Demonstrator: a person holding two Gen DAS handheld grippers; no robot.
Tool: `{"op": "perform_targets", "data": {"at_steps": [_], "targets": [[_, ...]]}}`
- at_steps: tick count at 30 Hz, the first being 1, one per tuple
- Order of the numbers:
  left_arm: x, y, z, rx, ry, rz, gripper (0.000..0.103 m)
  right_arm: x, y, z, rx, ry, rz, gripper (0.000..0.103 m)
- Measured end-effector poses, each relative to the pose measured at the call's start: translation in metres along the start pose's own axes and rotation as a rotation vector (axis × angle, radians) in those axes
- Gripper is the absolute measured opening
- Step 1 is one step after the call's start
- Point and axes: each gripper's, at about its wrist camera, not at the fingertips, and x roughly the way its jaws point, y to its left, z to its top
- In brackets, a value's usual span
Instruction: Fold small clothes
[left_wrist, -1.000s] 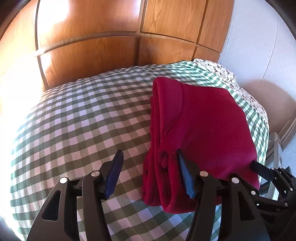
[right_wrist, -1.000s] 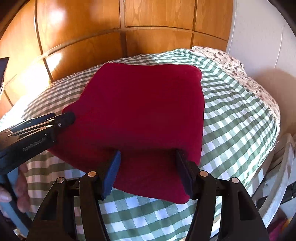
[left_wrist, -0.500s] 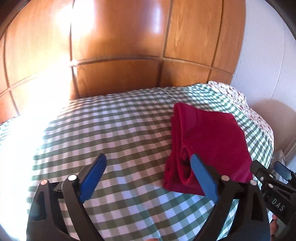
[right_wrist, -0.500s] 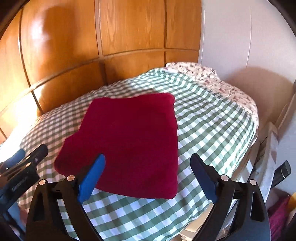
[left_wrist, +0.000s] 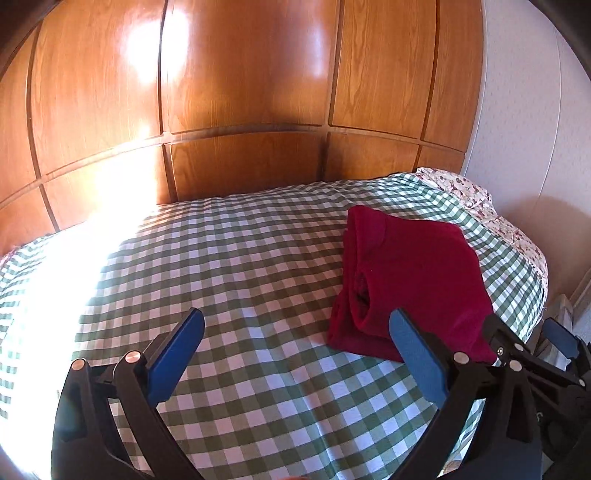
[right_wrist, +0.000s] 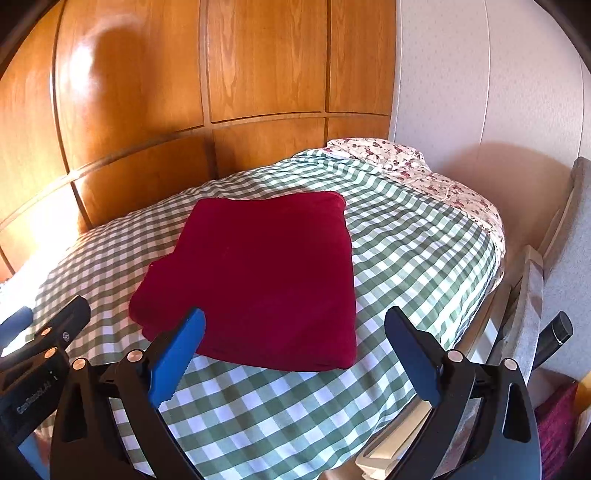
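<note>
A folded dark red garment (right_wrist: 258, 273) lies flat on the green checked bedspread (right_wrist: 406, 236); it also shows at the right in the left wrist view (left_wrist: 413, 280). My left gripper (left_wrist: 295, 343) is open and empty, held back above the bedspread, left of the garment. My right gripper (right_wrist: 295, 343) is open and empty, above the garment's near edge without touching it. The right gripper also shows at the right edge of the left wrist view (left_wrist: 532, 354), and the left gripper at the left edge of the right wrist view (right_wrist: 48, 332).
A wooden panelled headboard (left_wrist: 240, 110) stands behind the bed. A floral sheet (right_wrist: 424, 173) shows at the bed's right edge by a white wall (right_wrist: 480, 74). A grey chair or frame (right_wrist: 554, 266) stands to the right of the bed.
Both grippers have opened wide, let go of the red garment, and pulled back and up from it. The garment now lies folded on the bed.
</note>
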Motion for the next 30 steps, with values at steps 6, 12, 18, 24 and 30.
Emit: {"op": "perform_targets", "data": {"at_steps": [6, 12, 18, 24, 30], "targets": [[-0.009, 0.0, 0.0, -0.002, -0.022, 0.014, 0.1, -0.002, 0.001, -0.001, -0.001, -0.009, 0.002, 0.097], [-0.013, -0.002, 0.001, 0.004, -0.028, 0.018, 0.1, -0.001, 0.0, -0.001, 0.002, -0.008, 0.007, 0.097], [-0.012, -0.002, 0.001, -0.002, -0.02, 0.021, 0.1, 0.0, 0.001, -0.003, 0.01, -0.001, 0.011, 0.097], [-0.013, -0.003, 0.001, 0.0, -0.02, 0.027, 0.1, -0.001, 0.002, -0.004, 0.012, -0.002, 0.013, 0.097], [-0.014, -0.003, 0.002, 0.002, -0.021, 0.021, 0.1, -0.001, 0.003, -0.004, 0.017, -0.001, 0.014, 0.097]]}}
